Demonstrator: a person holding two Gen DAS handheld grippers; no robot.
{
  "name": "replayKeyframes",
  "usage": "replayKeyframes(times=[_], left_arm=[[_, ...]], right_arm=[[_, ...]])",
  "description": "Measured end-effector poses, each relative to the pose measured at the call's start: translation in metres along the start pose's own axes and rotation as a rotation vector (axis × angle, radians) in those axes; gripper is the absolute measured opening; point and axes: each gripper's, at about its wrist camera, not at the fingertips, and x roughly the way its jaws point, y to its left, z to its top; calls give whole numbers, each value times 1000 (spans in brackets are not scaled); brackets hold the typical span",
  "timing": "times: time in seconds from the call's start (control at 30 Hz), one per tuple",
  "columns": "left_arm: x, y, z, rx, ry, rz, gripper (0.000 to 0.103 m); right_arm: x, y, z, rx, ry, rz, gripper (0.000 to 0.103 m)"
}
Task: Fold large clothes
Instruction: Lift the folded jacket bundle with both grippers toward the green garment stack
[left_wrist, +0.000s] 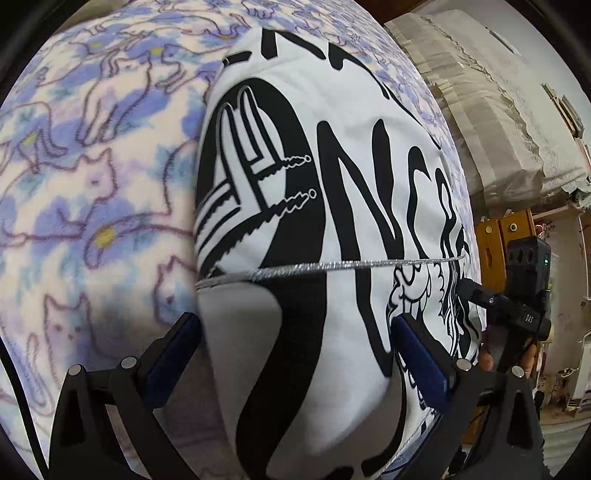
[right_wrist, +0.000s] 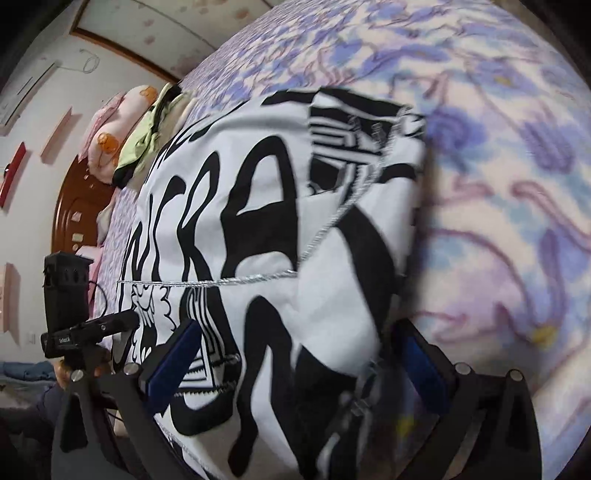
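Note:
A white garment with bold black lettering and a silver cord (left_wrist: 325, 155) lies folded on the bed; it also shows in the right wrist view (right_wrist: 258, 229). My left gripper (left_wrist: 295, 350) is open, its blue pads spread wide on either side of the garment's near edge, with the cloth bulging between them. My right gripper (right_wrist: 291, 365) is open too, its pads wide apart with the garment's near fold between them. The right gripper also shows in the left wrist view (left_wrist: 517, 306), at the garment's right edge. The left gripper shows in the right wrist view (right_wrist: 85, 328), at the garment's left edge.
The bed is covered by a fleece blanket (left_wrist: 96, 177) with a purple and blue cat print. A lace-covered cabinet (left_wrist: 498, 110) stands to the right. Pink pillows (right_wrist: 110, 140) and a green cloth (right_wrist: 147, 140) lie at the bed's far end by a wooden headboard (right_wrist: 74, 221).

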Motion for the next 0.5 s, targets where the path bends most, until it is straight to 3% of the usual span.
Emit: replayKeyframes(times=[0.4, 0.5], left_arm=[[25, -10, 11, 27, 29, 7, 103], [30, -15, 13, 39, 42, 22, 103]], right_arm=[[32, 9, 20, -42, 69, -13, 103], [31, 11, 18, -58, 56, -35, 97]])
